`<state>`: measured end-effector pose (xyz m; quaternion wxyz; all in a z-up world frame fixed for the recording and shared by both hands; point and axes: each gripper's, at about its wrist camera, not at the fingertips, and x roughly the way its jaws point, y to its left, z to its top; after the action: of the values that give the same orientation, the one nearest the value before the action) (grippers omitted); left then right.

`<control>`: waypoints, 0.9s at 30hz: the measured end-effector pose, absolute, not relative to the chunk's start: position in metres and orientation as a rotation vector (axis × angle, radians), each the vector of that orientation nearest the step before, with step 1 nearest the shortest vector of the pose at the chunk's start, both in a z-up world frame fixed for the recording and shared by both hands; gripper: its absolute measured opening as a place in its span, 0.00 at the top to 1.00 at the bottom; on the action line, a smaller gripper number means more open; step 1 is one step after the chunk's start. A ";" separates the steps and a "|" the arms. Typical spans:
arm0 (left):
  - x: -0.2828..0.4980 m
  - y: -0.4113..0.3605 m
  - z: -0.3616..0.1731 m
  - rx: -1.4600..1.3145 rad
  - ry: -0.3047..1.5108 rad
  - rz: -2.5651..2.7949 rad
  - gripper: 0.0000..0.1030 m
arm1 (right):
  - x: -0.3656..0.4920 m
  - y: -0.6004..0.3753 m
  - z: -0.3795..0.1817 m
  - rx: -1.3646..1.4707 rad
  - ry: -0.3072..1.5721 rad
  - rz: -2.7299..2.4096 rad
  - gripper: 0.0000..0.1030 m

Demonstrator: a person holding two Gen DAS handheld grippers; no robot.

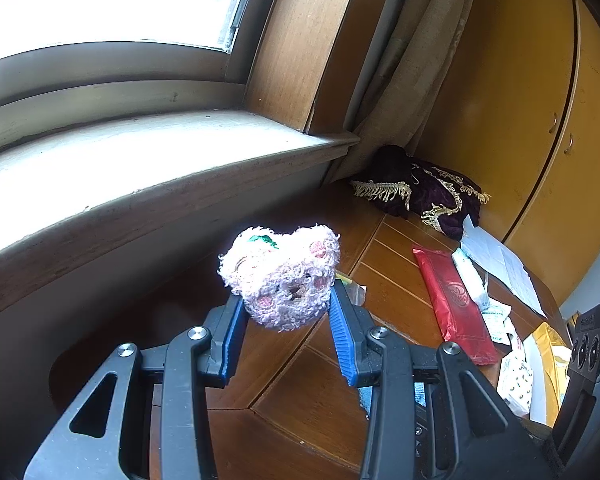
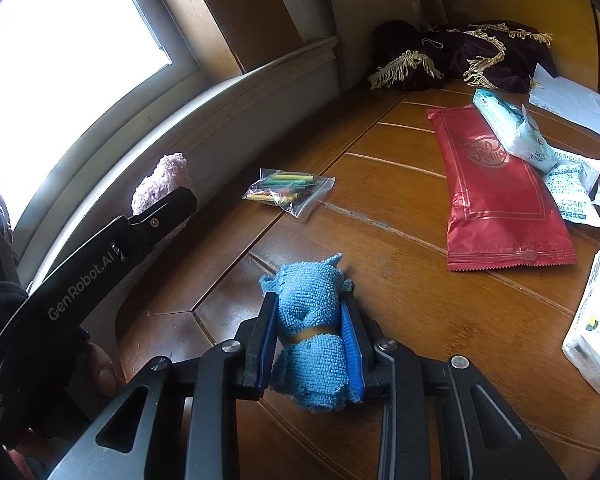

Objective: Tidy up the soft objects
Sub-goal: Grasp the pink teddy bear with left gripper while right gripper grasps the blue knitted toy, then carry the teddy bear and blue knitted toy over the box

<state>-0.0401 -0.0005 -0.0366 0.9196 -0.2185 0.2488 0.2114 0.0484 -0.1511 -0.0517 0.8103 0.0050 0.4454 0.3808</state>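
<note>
Your left gripper (image 1: 286, 312) clamps the fluffy pink crocheted animal head (image 1: 282, 276) at frame centre, above the wooden table (image 1: 324, 392) — your right gripper (image 2: 310, 340) pinches the rolled blue knitted cloth (image 2: 312, 332), lower centre. Both are picked up; neither is placed yet, I'd judge.

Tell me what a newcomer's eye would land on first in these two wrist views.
First, the fluffy pink plush toy pinched in the left gripper, held up beside the bright window sill. Next, the rolled blue towel, bound with a band, clamped in the right gripper low over the wooden table. After that, the shiny red packet lying flat on the table to the right, and the dark fringed cloth heaped in the far corner.
</note>
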 end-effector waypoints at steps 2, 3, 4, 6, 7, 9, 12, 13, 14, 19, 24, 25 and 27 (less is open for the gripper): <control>-0.040 0.000 -0.037 -0.454 0.510 0.440 0.64 | 0.049 -0.151 -0.052 0.020 0.957 0.826 0.73; -0.040 0.000 -0.037 -0.455 0.510 0.440 0.64 | 0.049 -0.151 -0.052 0.021 0.956 0.827 0.73; -0.039 0.000 -0.037 -0.454 0.512 0.440 0.64 | 0.049 -0.151 -0.052 0.022 0.953 0.827 0.74; -0.040 0.000 -0.037 -0.455 0.511 0.442 0.64 | 0.048 -0.152 -0.051 0.028 0.941 0.821 0.75; -0.040 0.000 -0.037 -0.455 0.510 0.441 0.64 | 0.047 -0.155 -0.049 0.039 0.927 0.809 0.75; -0.042 0.001 -0.037 -0.460 0.498 0.444 0.64 | 0.044 -0.164 -0.044 0.081 0.904 0.795 0.75; -0.043 -0.001 -0.036 -0.461 0.504 0.459 0.64 | 0.035 -0.185 -0.034 0.156 0.866 0.781 0.75; -0.041 -0.002 -0.037 -0.466 0.520 0.456 0.64 | 0.033 -0.192 -0.031 0.172 0.857 0.768 0.75; -0.039 -0.004 -0.038 -0.482 0.536 0.436 0.64 | 0.032 -0.201 -0.028 0.191 0.858 0.753 0.75; -0.032 -0.036 -0.029 -0.414 0.562 0.336 0.64 | 0.030 -0.253 -0.010 0.271 0.856 0.660 0.75; -0.012 -0.076 -0.013 -0.434 0.632 0.128 0.64 | 0.026 -0.310 0.012 0.324 0.780 0.569 0.75; -0.006 -0.086 -0.008 -0.430 0.636 0.088 0.64 | 0.025 -0.321 0.017 0.331 0.762 0.554 0.75; 0.001 -0.109 0.003 -0.410 0.629 0.019 0.64 | 0.024 -0.341 0.026 0.336 0.731 0.530 0.75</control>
<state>0.0008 -0.1085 0.0034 0.9302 -0.2004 0.3072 0.0095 0.0238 -0.3410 0.0263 0.8862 0.1614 0.3515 0.2549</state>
